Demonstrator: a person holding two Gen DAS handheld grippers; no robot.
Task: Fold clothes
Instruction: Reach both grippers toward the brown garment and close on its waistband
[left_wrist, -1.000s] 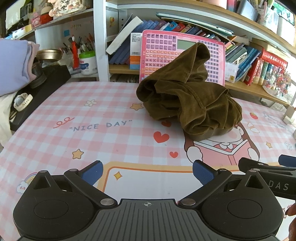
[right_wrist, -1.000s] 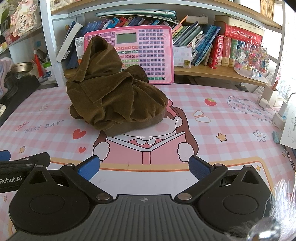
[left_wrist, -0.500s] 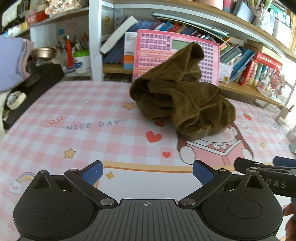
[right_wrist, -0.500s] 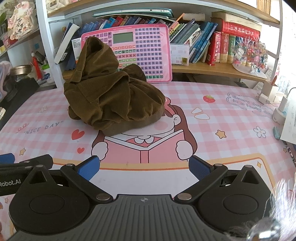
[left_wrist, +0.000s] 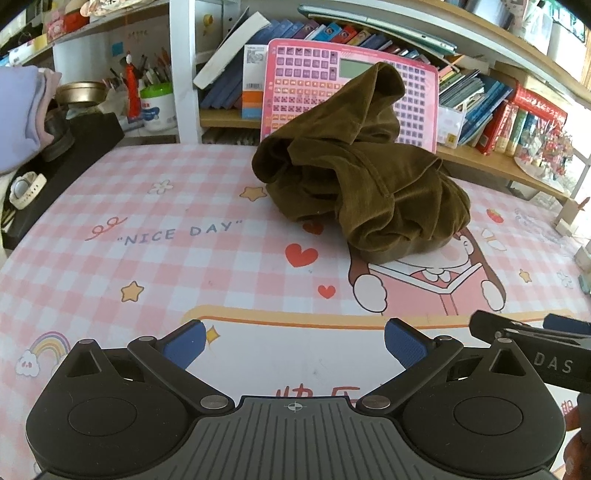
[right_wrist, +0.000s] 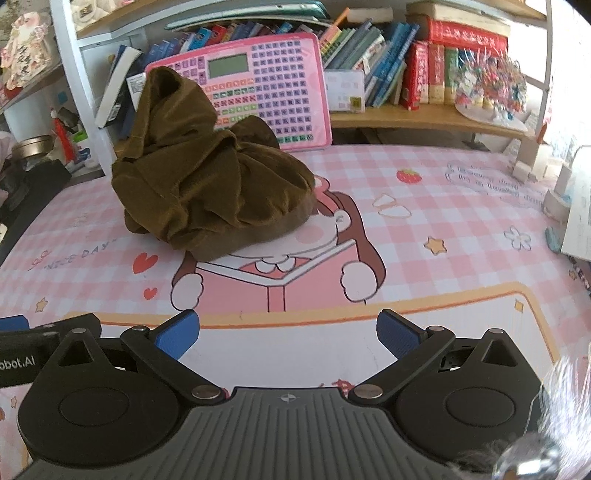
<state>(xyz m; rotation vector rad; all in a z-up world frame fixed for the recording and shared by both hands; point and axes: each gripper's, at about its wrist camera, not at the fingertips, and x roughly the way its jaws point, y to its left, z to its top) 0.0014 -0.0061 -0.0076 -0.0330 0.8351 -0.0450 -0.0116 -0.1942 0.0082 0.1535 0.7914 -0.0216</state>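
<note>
The left gripper (left_wrist: 293, 341) sits at the bottom of its frame with its blue pads spread wide and nothing between them. The right gripper (right_wrist: 288, 328) is the same at the bottom of its own frame: released, empty, low over the mat (right_wrist: 424, 236). Each shows up at the lower edge of the other's view, so they sit side by side, both well apart from the cloth.

Further out, the brown garment (left_wrist: 365, 184) lies in a crumpled heap at the centre of the left view, and in the upper left of the right view (right_wrist: 210, 184). One end of it peaks upward in front of the pink toy keyboard (left_wrist: 354, 88) that leans on the shelf behind.

By my reading, folding has not started: no fold or flattened panel is visible. The garment still has to be grasped, spread flat and folded.
</note>
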